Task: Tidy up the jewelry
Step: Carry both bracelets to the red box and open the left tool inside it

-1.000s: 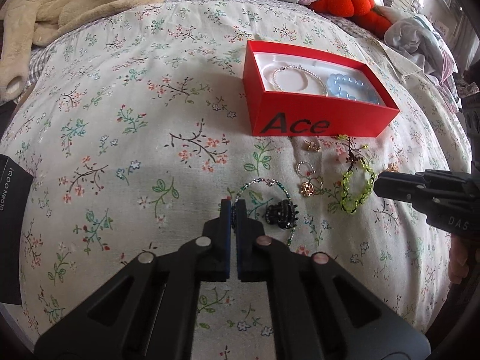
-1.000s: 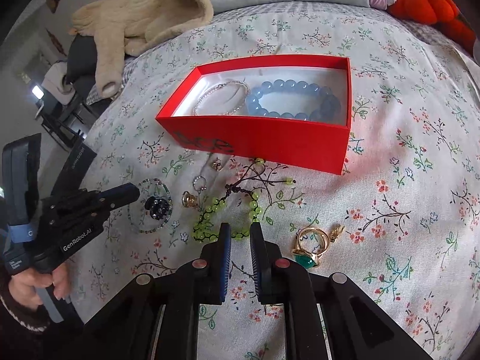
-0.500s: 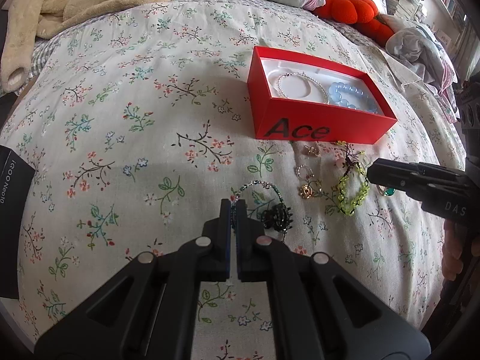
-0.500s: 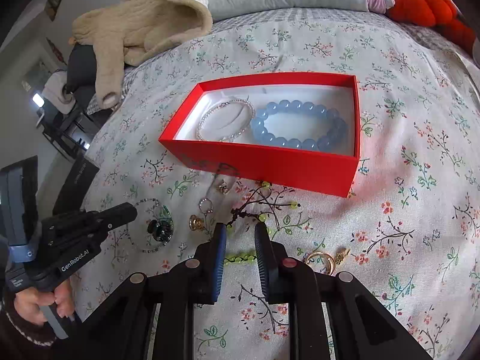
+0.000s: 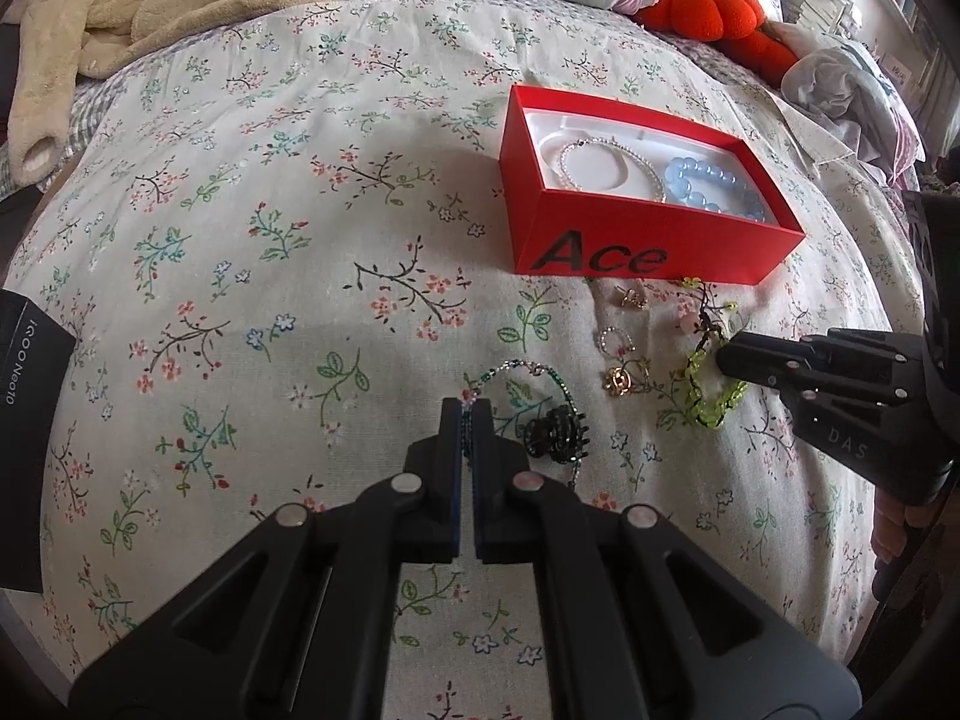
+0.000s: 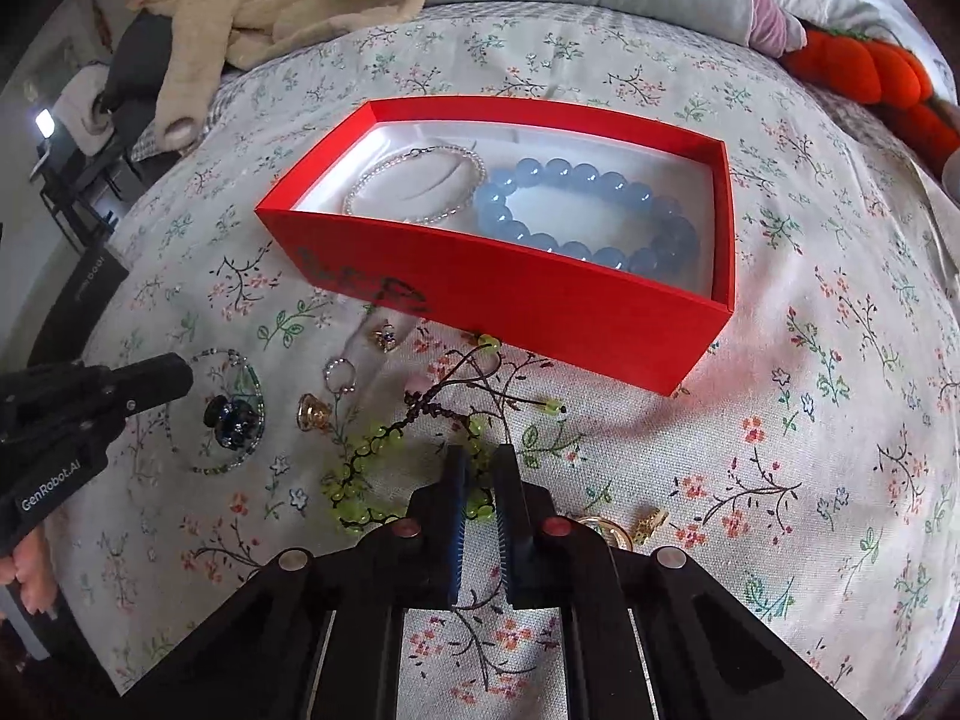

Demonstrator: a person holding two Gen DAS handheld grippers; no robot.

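A red box [image 5: 630,252] on the flowered bedspread holds a pearl bracelet [image 5: 594,162] and a blue bead bracelet [image 6: 576,204]. In front of it lies a green bead bracelet [image 6: 360,468] on dark cord. My right gripper [image 6: 478,456] is shut on its near side, with green beads showing between the fingers. To the left, a dark bead bracelet [image 5: 522,367] rings a black hair claw [image 5: 555,435]. My left gripper [image 5: 467,411] is shut with its tips at that strand's left edge. Whether it pinches the strand I cannot tell.
Small gold charms [image 5: 621,381] and a silver ring [image 6: 339,372] lie between the two bracelets. A gold ring with a green stone [image 6: 600,525] sits by my right fingers. A beige garment [image 5: 150,6], pillows and an orange plush [image 5: 702,9] lie at the far side. A black box [image 5: 24,360] stands at the left.
My right gripper opened wider, pushed forward and down over the green bracelet, then closed on its beads. The left gripper stayed shut in the same spot.
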